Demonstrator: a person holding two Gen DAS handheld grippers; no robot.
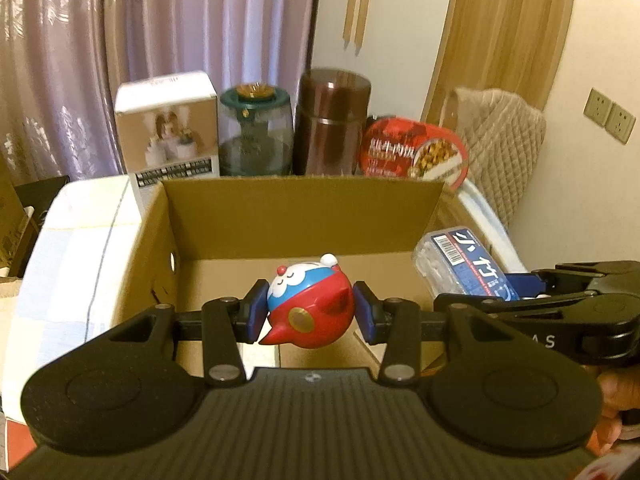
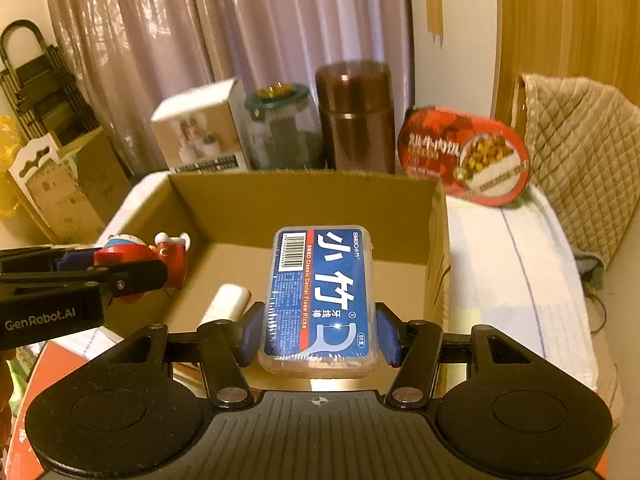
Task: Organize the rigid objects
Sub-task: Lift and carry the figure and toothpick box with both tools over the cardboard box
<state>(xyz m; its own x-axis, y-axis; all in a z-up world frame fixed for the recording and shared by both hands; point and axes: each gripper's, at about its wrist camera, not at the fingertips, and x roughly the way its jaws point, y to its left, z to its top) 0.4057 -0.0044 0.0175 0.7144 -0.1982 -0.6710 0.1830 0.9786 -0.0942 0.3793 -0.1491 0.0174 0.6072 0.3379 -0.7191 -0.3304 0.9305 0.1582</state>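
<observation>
My left gripper is shut on a red and blue cartoon figurine and holds it over the open cardboard box. My right gripper is shut on a clear floss pick box with a blue label and holds it above the same cardboard box. The figurine and the left gripper show at the left of the right wrist view. The floss box shows at the right of the left wrist view. A small white tube lies on the box floor.
Behind the cardboard box stand a white carton, a green-lidded jar, a brown flask and a red food tub. The box sits on a white surface. A quilted cloth hangs at the right.
</observation>
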